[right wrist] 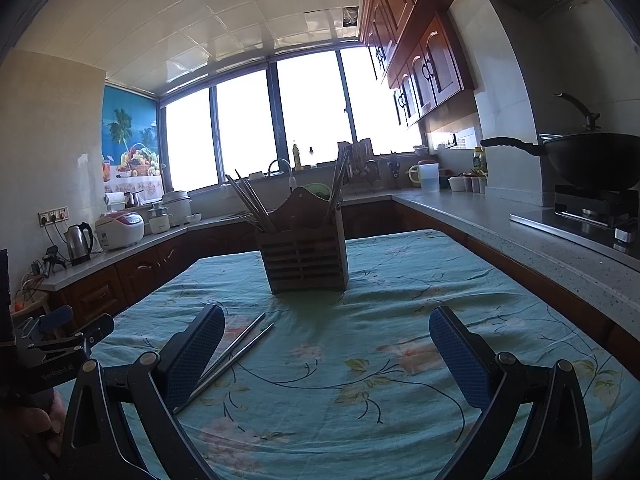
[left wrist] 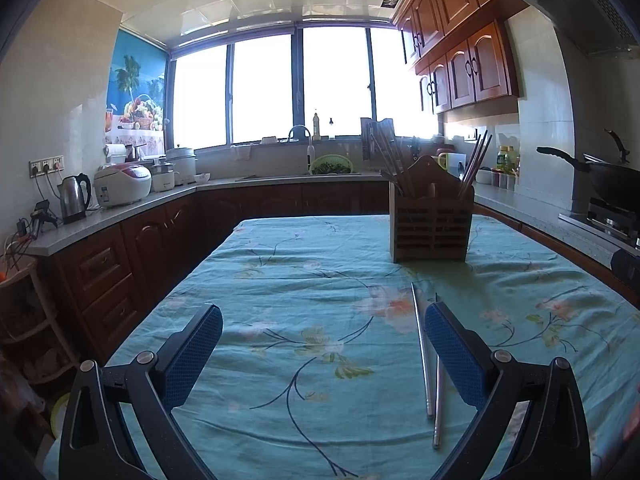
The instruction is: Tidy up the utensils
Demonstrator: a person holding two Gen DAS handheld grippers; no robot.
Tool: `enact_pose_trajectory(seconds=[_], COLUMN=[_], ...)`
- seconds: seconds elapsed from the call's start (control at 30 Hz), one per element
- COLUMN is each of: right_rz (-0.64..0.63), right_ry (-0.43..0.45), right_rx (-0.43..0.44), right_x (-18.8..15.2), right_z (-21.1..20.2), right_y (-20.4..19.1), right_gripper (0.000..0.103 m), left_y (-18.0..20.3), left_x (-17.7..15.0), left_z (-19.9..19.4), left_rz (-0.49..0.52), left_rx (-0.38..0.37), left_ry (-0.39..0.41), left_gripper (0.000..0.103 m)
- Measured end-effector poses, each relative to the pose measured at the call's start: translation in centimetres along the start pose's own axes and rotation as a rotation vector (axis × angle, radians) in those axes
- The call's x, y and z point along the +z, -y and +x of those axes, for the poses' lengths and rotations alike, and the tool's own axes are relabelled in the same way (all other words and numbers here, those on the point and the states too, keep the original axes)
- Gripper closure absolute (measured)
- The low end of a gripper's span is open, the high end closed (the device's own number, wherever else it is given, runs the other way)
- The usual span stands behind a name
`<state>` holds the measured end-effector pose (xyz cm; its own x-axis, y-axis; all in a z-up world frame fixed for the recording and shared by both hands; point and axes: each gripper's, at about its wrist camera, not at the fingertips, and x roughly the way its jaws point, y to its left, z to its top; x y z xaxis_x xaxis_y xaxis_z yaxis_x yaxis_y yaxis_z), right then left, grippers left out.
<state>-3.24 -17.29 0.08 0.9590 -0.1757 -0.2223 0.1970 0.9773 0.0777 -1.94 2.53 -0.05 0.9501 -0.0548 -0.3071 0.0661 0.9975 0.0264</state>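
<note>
So both grippers were hovering low over the table, spread wide with nothing between the blue pads. The left gripper (left wrist: 324, 354) had its right-hand finger (left wrist: 452, 356) sitting just beside the pair of metal chopsticks (left wrist: 424, 360), maybe even overlapping them from that camera's angle; whether it touched them I couldn't tell. The right gripper (right wrist: 326, 356) had the same chopsticks (right wrist: 236, 354) just off its left-hand finger (right wrist: 192, 356).

So the chopsticks lay in the gap between the two tools, flat on the floral teal tablecloth (left wrist: 320, 280), side by side and nearly parallel. Their long axis ran near-to-far, with the far tips pointed roughly at the wooden utensil holder (left wrist: 431, 226) standing upright at the far end of the table, well apart from them. That holder (right wrist: 306, 258) already had more chopsticks leaning out of both sides.

My guess: the left one was nearer, since the sticks ran almost along its finger, while from the right they slanted away to the left. Either way, a small sideways shift to straddle them, then close across the thin axis. Slim shiny metal on wrinkly cloth looked slippy to me.
</note>
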Motion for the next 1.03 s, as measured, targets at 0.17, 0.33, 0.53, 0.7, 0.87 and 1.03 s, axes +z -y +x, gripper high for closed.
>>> enact_pose_trajectory(seconds=[0.17, 0.33, 0.53, 0.7, 0.87, 1.03], right_rz=[0.004, 0.008, 0.01, 0.018, 0.024, 0.027], right_ry=[-0.003, -0.007, -0.008, -0.02, -0.036, -0.047], right_rx=[0.004, 0.008, 0.006, 0.003, 0.003, 0.008], right_x=[0.1, 0.2, 0.3, 0.1, 0.1, 0.2], right_z=[0.0, 0.1, 0.3, 0.5, 0.8, 0.9], right_y=[-0.3, -0.1, -0.1, -0.2, -0.3, -0.4], right_gripper=[0.0, 0.0, 0.0, 0.0, 0.0, 0.0], left_y=[0.1, 0.3, 0.5, 0.9, 1.2, 1.6], left_x=[0.0, 0.1, 0.1, 0.3, 0.5, 0.8], left_z=[0.0, 0.0, 0.1, 0.2, 0.2, 0.5], left_rz=[-0.006, -0.007, -0.005, -0.004, -0.002, -0.002], left_rx=[-0.001, -0.001, -0.007, -0.018, -0.024, -0.035], left_ry=[-0.006, -0.01, -0.015, -0.022, -0.029, -0.043], left_gripper=[0.001, 0.001, 0.001, 0.001, 0.001, 0.001])
